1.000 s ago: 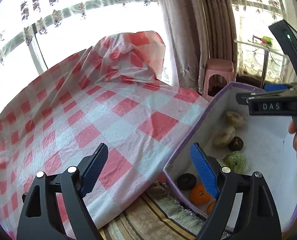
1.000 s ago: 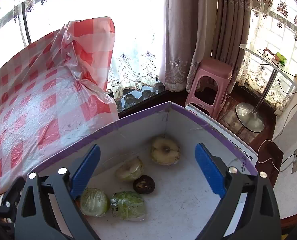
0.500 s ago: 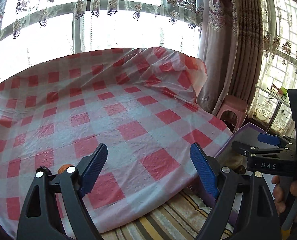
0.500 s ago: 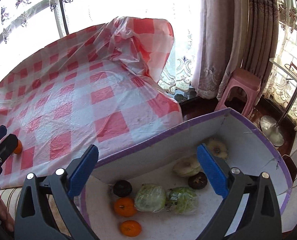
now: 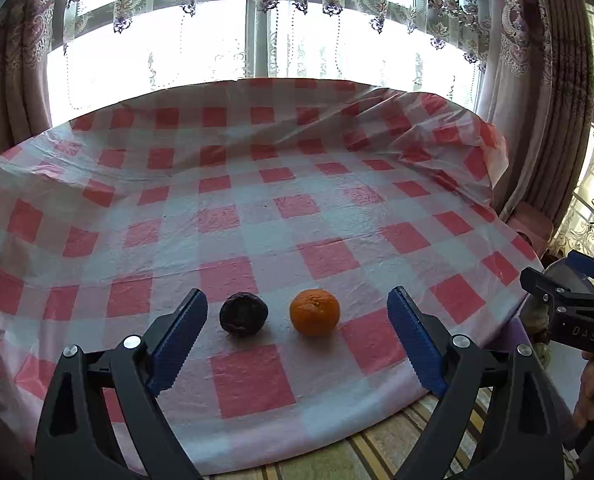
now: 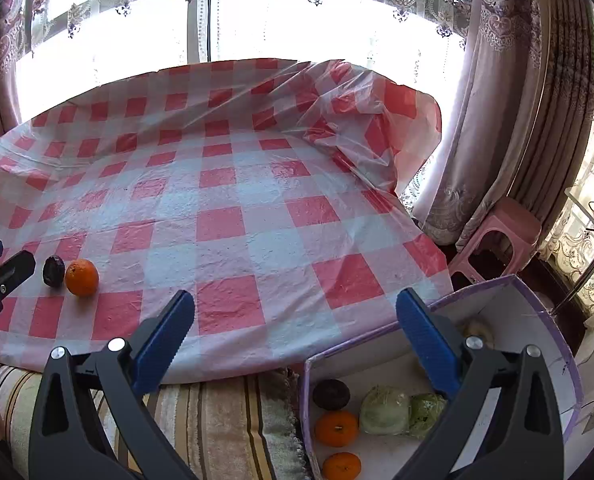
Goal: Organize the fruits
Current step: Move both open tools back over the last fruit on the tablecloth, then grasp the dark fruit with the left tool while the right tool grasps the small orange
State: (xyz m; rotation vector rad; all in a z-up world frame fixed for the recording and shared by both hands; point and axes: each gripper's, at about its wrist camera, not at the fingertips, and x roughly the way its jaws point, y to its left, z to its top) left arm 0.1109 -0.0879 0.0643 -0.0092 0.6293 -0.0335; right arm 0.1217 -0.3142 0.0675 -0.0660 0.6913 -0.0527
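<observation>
An orange mandarin (image 5: 315, 312) and a dark purple round fruit (image 5: 243, 314) lie side by side on the red-checked tablecloth (image 5: 257, 208), just beyond my open, empty left gripper (image 5: 297, 336). Both also show at the left of the right wrist view, the mandarin (image 6: 81, 277) and the dark fruit (image 6: 53, 271). My right gripper (image 6: 295, 344) is open and empty, above the table's front edge and the white box with a purple rim (image 6: 537, 304). The box holds a dark fruit (image 6: 331, 394), two mandarins (image 6: 336, 428), green wrapped produce (image 6: 385, 410) and a pale fruit (image 6: 475, 326).
A striped cloth (image 6: 217, 412) covers the surface in front of the table. A pink stool (image 6: 501, 232) and curtains (image 6: 517, 100) stand to the right. The tablecloth is bunched up at the far right corner (image 6: 357, 112). The right gripper shows at the right edge of the left wrist view (image 5: 569, 300).
Both grippers have swung left, away from the box and toward the table. The mandarin and dark fruit on the cloth have come into view in front of the left gripper.
</observation>
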